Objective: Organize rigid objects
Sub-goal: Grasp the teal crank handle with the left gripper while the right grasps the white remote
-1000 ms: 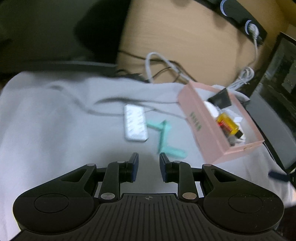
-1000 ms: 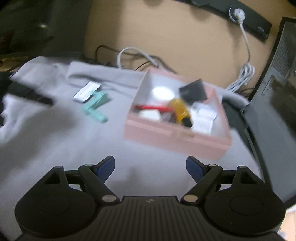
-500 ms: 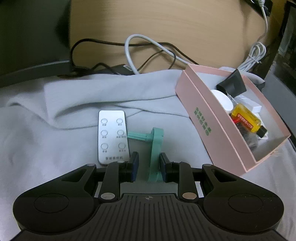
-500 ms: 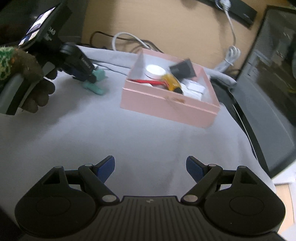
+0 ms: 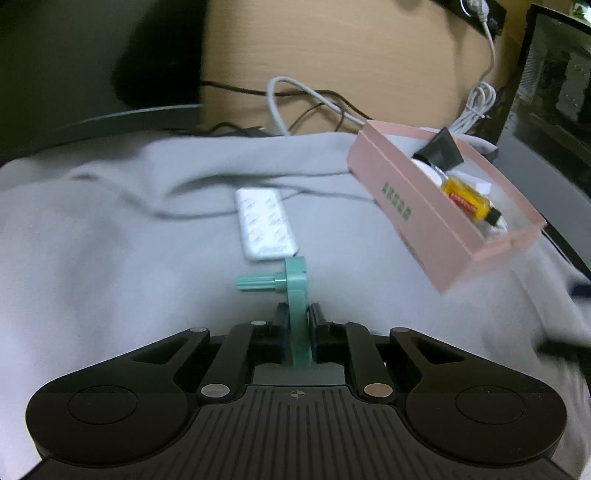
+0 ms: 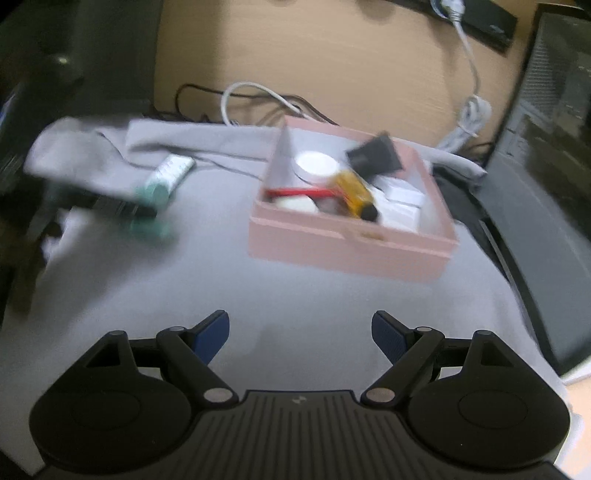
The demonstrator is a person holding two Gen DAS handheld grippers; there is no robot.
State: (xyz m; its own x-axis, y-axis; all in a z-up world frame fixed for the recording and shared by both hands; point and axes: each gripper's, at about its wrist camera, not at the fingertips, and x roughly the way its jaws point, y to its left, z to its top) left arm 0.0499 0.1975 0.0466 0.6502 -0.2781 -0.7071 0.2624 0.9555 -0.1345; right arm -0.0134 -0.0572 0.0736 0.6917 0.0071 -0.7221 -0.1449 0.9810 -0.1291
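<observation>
A teal crank-shaped plastic piece (image 5: 295,295) stands upright between the pads of my left gripper (image 5: 297,321). The jaws are closing and the pads press on its flat arm. Its ribbed peg points left. Just beyond it a white remote (image 5: 265,223) lies on the grey cloth. To the right sits the pink box (image 5: 406,210), holding a yellow bottle (image 5: 467,197), a white round lid and a black piece. In the right wrist view my right gripper (image 6: 299,332) hangs open over bare cloth in front of the pink box (image 6: 347,247). At the left are a blurred teal piece (image 6: 151,192) and the remote (image 6: 173,168).
A grey cloth (image 5: 110,240) covers the surface. White and black cables (image 5: 288,92) run along the wooden back panel. A dark monitor (image 6: 546,177) stands close to the box's right side. A power strip (image 5: 480,11) is mounted high on the panel.
My left gripper's jaws have come together onto the teal piece, which lay loosely between them half a second ago. My right gripper stays open; its view has swung back toward the box.
</observation>
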